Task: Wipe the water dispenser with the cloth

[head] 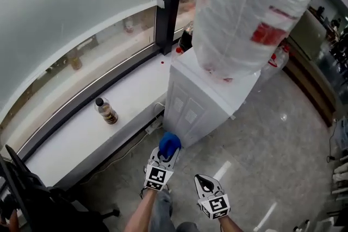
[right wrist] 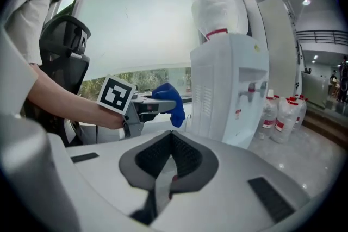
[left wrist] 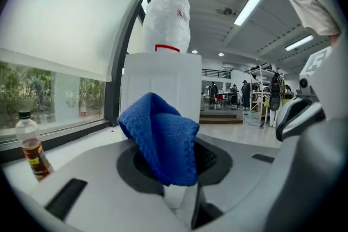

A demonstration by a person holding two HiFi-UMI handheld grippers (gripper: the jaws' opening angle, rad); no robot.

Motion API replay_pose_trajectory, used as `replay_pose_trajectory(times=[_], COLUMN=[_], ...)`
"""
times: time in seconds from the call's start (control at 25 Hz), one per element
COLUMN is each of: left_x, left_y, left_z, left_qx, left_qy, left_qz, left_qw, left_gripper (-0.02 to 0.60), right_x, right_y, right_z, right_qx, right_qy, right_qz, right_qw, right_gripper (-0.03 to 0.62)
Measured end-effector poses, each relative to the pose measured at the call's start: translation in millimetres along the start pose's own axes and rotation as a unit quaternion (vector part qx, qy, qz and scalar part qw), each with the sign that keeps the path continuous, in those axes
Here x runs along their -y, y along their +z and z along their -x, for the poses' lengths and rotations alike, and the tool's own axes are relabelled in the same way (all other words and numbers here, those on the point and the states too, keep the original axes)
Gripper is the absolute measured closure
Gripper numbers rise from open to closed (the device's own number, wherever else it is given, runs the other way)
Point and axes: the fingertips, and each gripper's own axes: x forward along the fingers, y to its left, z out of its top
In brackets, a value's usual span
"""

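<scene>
The white water dispenser (head: 202, 99) stands by the window ledge, with a plastic-wrapped bottle (head: 251, 8) on top. My left gripper (head: 164, 159) is shut on a blue cloth (head: 169, 144), held low near the dispenser's side panel; whether it touches is unclear. In the left gripper view the cloth (left wrist: 163, 136) bunches over the gripper (left wrist: 179, 187), with the dispenser (left wrist: 160, 81) straight ahead. My right gripper (head: 205, 185) hangs to the right, shut and holding nothing. In the right gripper view I see that gripper (right wrist: 169, 171), the cloth (right wrist: 169, 100) and the dispenser (right wrist: 228, 89).
A bottle of brown liquid (head: 106, 111) stands on the white ledge (head: 81, 133). A black office chair (head: 27, 193) is at the lower left. Spare water bottles (right wrist: 280, 111) stand on the floor beyond the dispenser. A cable (head: 147, 130) runs along the ledge's foot.
</scene>
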Motion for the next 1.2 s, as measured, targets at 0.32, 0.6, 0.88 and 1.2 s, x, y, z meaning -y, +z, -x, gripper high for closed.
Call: replay_pose_trajectory(times=[0.32,0.6,0.88,1.2], left_x=[21.5,37.7,59.2,74.6], left_y=[135.8,245.4,303.7,337.8], left_z=[62.6,91.7,69.6,59.2], left_qx=[-0.006,-0.002,0.015,0.018], left_qy=[0.019,0.007,-0.011,0.017], left_qz=[0.062,0.078,0.054,0.037], left_qw=[0.9979,0.9969,0.9984,0.999], left_gripper=[0.471,0.469,0.469,0.471], right_x=[-2.9,25.2,70.5,103.6], right_y=[130.4,229.4,302.1,331.4], right_z=[78.4,99.8,123.8,143.8], right_qx=[-0.004,0.029,0.111,0.136], right_qy=[-0.006,-0.04,-0.082,-0.074], right_qz=[0.003,-0.016,-0.002,0.001], right_qw=[1.0,0.999,0.99,0.988], right_gripper=[0.579,0.579,0.579,0.58])
